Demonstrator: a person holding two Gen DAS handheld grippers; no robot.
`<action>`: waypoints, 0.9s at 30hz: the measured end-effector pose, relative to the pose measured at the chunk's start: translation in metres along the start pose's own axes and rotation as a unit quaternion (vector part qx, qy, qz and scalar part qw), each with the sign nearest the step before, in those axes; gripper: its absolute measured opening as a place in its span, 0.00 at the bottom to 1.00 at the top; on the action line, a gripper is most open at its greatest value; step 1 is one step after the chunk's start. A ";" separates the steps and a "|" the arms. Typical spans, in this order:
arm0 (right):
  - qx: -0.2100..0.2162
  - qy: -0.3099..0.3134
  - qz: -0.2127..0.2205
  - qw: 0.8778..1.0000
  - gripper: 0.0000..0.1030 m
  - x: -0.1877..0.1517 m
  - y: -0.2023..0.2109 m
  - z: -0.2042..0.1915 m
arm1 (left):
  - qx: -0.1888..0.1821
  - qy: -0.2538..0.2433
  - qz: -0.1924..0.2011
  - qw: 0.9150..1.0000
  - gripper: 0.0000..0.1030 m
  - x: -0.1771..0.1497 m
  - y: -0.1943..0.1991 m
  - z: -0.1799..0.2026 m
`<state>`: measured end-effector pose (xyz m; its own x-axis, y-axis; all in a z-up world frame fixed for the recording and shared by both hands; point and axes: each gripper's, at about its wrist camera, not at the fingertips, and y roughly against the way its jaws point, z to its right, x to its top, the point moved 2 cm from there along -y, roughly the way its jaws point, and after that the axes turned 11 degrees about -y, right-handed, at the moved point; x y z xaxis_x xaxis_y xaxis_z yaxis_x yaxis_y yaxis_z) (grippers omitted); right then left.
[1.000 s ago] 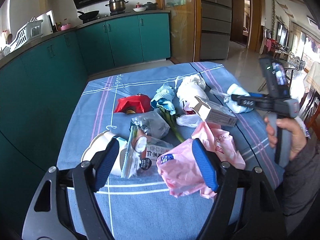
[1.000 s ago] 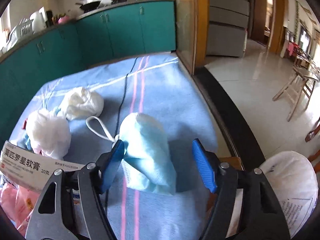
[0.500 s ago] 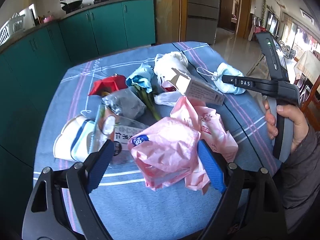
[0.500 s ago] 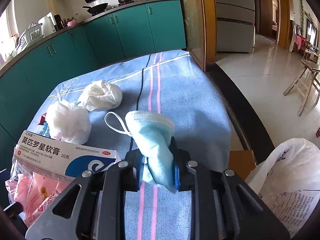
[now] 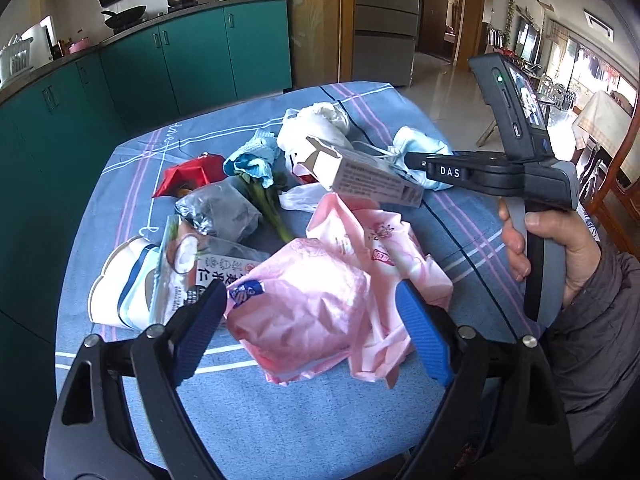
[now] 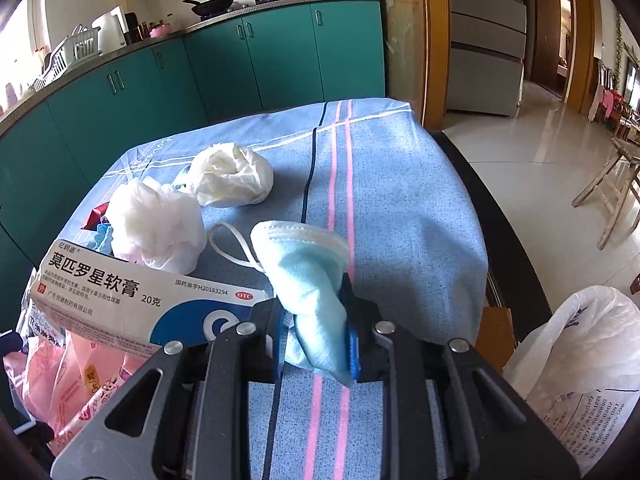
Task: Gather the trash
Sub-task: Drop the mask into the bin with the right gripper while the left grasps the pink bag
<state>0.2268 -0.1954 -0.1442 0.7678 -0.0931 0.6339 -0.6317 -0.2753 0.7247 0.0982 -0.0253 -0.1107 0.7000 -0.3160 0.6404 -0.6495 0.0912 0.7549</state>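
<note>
Trash lies heaped on a table under a blue cloth [image 5: 320, 420]. My left gripper [image 5: 310, 290] hangs low over a crumpled pink plastic bag [image 5: 320, 320]; its jaws are opening, the bag lies between the blue pads and they do not press on it. My right gripper [image 6: 316, 312] is shut on a light blue face mask [image 6: 308, 264], whose ear loop trails to the left. In the left wrist view the right gripper [image 5: 412, 158] holds the mask [image 5: 420, 144] at the table's far right, in a person's hand [image 5: 560, 248].
An ointment box [image 6: 132, 296] leans on the pile beside two crumpled white bags [image 6: 232, 174]. A red wrapper [image 5: 188, 174], a grey bag [image 5: 224, 212] and a white paper bowl [image 5: 124, 284] lie left. A white plastic bag [image 6: 580, 356] stands open off the table's right edge.
The right gripper shut on the face mask and raised it a little off the cloth. The left gripper sank closer over the pink bag and its jaws spread wider.
</note>
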 end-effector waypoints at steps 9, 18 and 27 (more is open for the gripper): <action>0.000 -0.004 -0.001 1.000 0.23 0.001 -0.002 0.001 | 0.004 -0.002 -0.009 1.000 0.67 -0.002 -0.005 0.000; -0.001 -0.009 0.006 1.000 0.23 0.003 0.000 0.003 | 0.028 -0.007 0.019 0.999 0.59 -0.001 0.014 -0.004; -0.021 -0.034 0.064 0.997 0.23 0.010 0.028 0.017 | 0.066 0.015 0.066 0.996 0.59 0.006 0.043 -0.018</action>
<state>0.2179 -0.2200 -0.1220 0.6855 -0.1891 0.7030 -0.7274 -0.2175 0.6508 0.0794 -0.0058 -0.0718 0.6124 -0.2816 0.7387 -0.7689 0.0053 0.6394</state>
